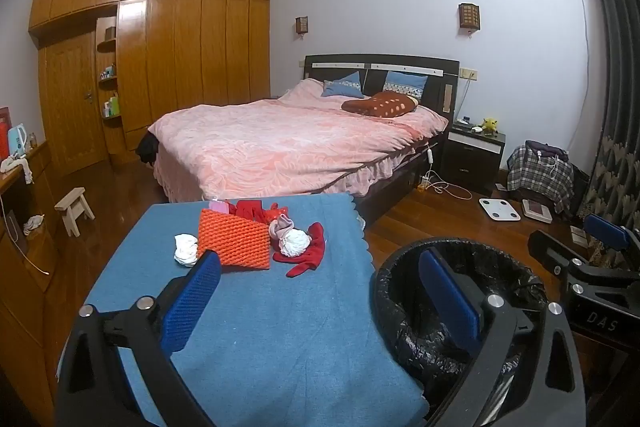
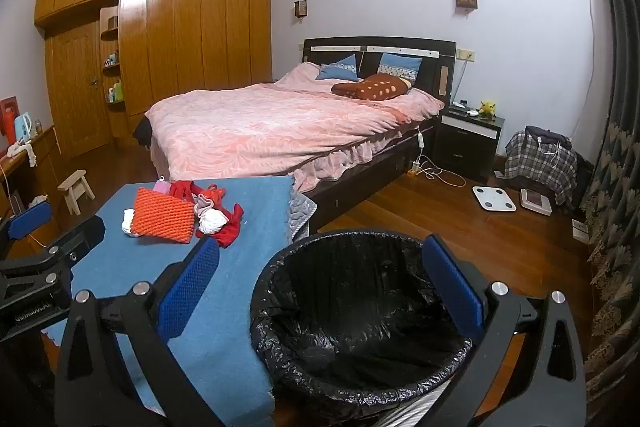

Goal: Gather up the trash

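Two crumpled white paper wads lie on a blue-clothed table [image 1: 260, 327]: one [image 1: 186, 249] left of an orange knitted pouch [image 1: 235, 243], one [image 1: 295, 242] right of it beside red cloth [image 1: 308, 255]. They also show in the right wrist view: the left wad [image 2: 129, 222], the right wad [image 2: 212, 221], the pouch [image 2: 163, 215]. A bin with a black liner [image 2: 360, 311] stands right of the table; its rim shows in the left wrist view [image 1: 404, 267]. My left gripper [image 1: 320, 295] is open and empty above the table's near part. My right gripper [image 2: 324, 287] is open and empty above the bin.
A bed with a pink cover [image 1: 288, 143] stands behind the table. A small wooden stool [image 1: 74, 209] and a wooden cabinet [image 1: 24, 247] are at the left. A white scale [image 2: 494, 198], cables and a plaid bag [image 2: 540, 159] lie on the wood floor at the right.
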`<action>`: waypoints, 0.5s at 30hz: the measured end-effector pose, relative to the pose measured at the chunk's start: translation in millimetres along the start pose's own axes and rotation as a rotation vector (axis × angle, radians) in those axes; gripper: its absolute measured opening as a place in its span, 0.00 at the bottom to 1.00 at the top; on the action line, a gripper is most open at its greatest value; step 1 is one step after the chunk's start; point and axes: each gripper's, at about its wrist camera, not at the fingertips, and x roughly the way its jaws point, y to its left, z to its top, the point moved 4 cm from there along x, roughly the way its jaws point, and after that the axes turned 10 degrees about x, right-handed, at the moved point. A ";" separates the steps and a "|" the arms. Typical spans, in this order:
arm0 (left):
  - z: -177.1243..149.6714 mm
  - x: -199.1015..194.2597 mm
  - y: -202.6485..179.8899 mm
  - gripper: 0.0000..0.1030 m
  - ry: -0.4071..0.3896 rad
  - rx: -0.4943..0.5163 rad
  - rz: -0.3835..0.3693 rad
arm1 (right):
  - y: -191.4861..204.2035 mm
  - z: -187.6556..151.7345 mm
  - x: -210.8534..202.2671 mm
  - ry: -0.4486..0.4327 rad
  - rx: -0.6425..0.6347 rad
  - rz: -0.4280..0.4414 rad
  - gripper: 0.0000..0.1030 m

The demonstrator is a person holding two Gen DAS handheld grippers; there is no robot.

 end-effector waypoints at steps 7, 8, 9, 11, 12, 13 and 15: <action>-2.7 1.9 1.3 0.94 0.002 0.000 -0.002 | 0.1 0.1 -0.1 0.001 0.000 0.000 0.96; -2.9 1.9 1.4 0.94 0.003 -0.001 -0.003 | 0.0 0.1 -0.2 0.001 -0.001 0.000 0.96; -3.2 3.9 2.2 0.94 0.003 -0.001 -0.003 | 0.0 0.0 -0.2 0.001 -0.001 0.000 0.96; -4.9 5.3 2.6 0.94 0.004 0.000 -0.003 | -0.1 0.1 -0.1 0.001 0.001 0.000 0.96; -5.8 5.8 3.0 0.94 0.003 0.000 -0.003 | -0.1 0.1 0.1 0.002 0.001 0.000 0.96; -5.6 5.8 2.8 0.94 0.003 0.000 -0.002 | -0.2 0.1 -0.1 0.002 0.001 0.000 0.96; -5.1 5.8 2.7 0.94 0.004 0.000 -0.002 | -0.2 -0.1 -0.1 0.001 0.001 0.000 0.96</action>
